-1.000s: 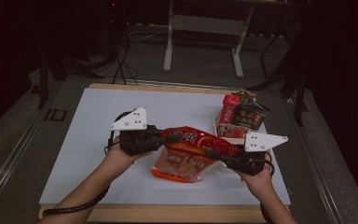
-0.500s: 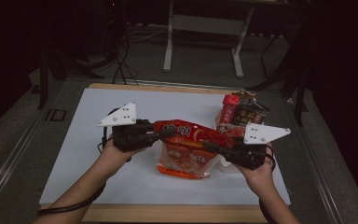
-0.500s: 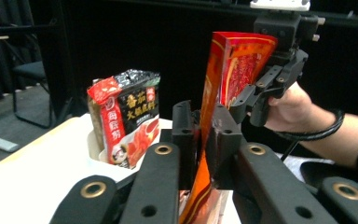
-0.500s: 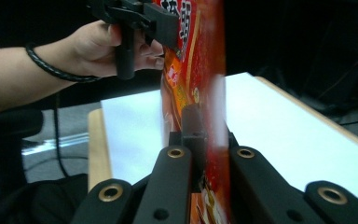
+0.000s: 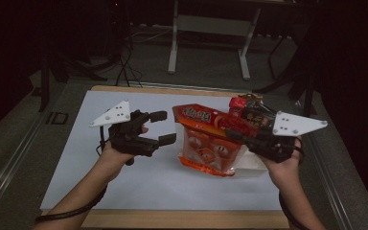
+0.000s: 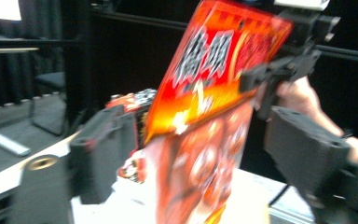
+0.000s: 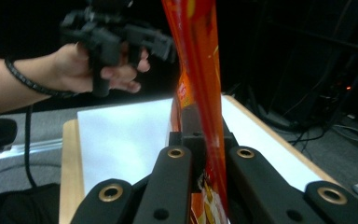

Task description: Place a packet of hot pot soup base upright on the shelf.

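Item: red-orange snack bag (image 5: 210, 139), printed with large characters, held above the white bench (image 5: 76, 158) near its right side.
Right claw (image 5: 235, 135): clenched on the bag's edge, now carrying it alone.
Left claw (image 5: 163, 127): released since a second ago, jaws apart, drawn clear to the left.
Implication: likely a one-handed hand-over.
Behind: second red packet (image 5: 249, 108).

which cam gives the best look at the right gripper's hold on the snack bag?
Right gripper view: the snack bag runs edge-on between the right gripper jaws, shut on it. High view shows the hold from above, farther off. Left gripper view shows the bag's printed face, blurred.
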`<state>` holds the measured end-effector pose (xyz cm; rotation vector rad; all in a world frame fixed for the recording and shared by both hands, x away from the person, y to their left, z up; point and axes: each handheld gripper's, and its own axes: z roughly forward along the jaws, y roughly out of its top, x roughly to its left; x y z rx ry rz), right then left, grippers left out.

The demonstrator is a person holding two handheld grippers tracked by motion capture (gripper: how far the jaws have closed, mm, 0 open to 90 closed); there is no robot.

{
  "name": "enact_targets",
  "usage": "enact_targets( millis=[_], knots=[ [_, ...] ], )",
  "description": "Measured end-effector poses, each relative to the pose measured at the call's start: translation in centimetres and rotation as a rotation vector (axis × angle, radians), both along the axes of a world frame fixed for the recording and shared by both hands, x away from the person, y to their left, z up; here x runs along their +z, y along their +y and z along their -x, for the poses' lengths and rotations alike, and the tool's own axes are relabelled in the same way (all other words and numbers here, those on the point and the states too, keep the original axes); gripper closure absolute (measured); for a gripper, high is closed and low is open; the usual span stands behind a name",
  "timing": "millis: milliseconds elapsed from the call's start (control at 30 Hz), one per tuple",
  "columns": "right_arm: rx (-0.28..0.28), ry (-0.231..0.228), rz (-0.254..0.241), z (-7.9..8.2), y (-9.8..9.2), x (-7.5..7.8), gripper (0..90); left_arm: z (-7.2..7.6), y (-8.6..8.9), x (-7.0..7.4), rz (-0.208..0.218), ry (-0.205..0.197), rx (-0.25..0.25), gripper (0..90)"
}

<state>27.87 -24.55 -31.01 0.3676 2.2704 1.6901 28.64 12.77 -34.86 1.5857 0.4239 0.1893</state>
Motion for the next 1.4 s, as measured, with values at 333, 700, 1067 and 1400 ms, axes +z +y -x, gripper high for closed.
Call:
enact_targets(
  millis=[333,700,1067,1400],
  knots=[
    [-0.08,-0.022,-0.027,-1.0,-3.8,2.5,90.0,0.3,1.1,-2.5,-0.066,0.044,0.075,4.1],
    [-0.181,-0.006,-0.008,-2.3,-7.5,2.3,90.0,0.9,2.5,-5.6,-0.094,0.121,0.145,0.0],
    [-0.237,0.024,-0.004,-3.4,-9.5,0.5,90.0,1.4,4.2,-9.5,-0.127,0.199,0.17,0.0],
    [-0.261,0.043,0.01,-4.7,-9.6,-0.9,90.0,2.4,5.4,-12.9,-0.146,0.241,0.184,0.0]
  ],
)
